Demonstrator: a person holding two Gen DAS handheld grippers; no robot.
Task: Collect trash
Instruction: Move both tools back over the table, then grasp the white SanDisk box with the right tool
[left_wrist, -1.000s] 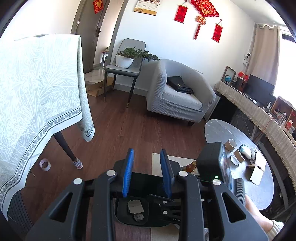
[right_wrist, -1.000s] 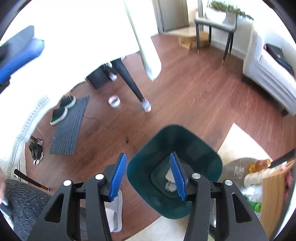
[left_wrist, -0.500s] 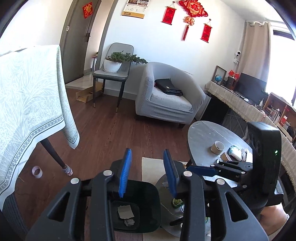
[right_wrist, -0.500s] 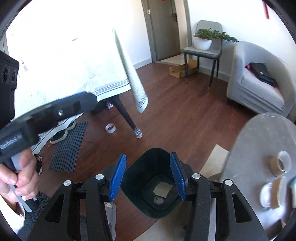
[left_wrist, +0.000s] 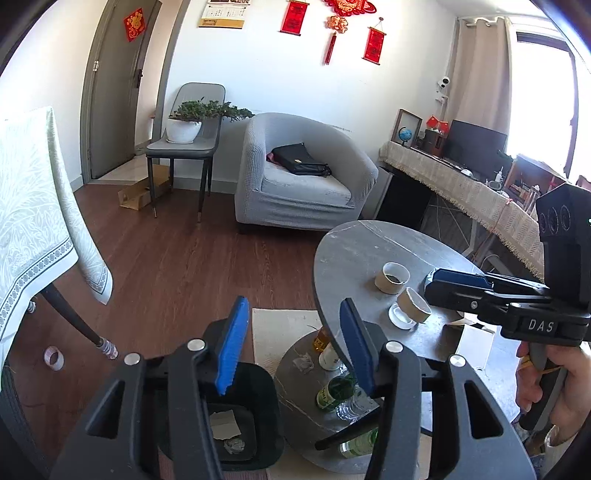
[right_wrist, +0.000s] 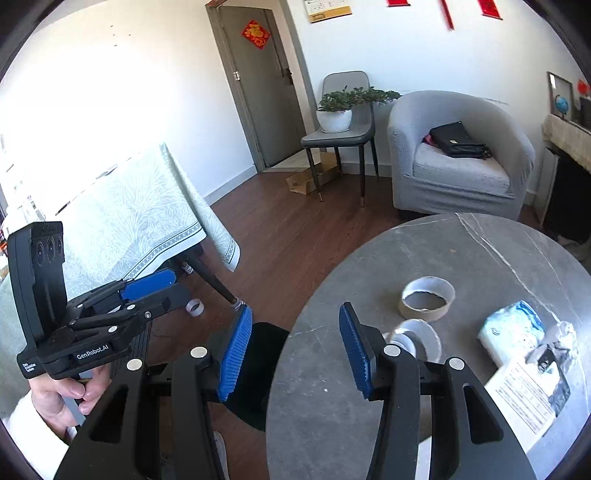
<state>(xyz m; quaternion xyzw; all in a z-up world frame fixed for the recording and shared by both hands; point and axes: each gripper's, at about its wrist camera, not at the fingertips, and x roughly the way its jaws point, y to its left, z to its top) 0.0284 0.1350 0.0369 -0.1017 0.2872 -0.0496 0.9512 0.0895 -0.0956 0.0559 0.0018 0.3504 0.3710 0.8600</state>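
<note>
Left wrist view: my left tool hangs over the bin on the floor, its jaws apart with nothing between them; they have just been opening. Paper scraps lie at the bin's bottom. Beside the bin stands a round grey bench. Right wrist view: my right tool points at that bench, jaws apart and empty, likely lining up on the trash there: a tape roll, a tipped cup, a tissue pack and paper. The bin sits close, I judge, so each drop is short.
</note>
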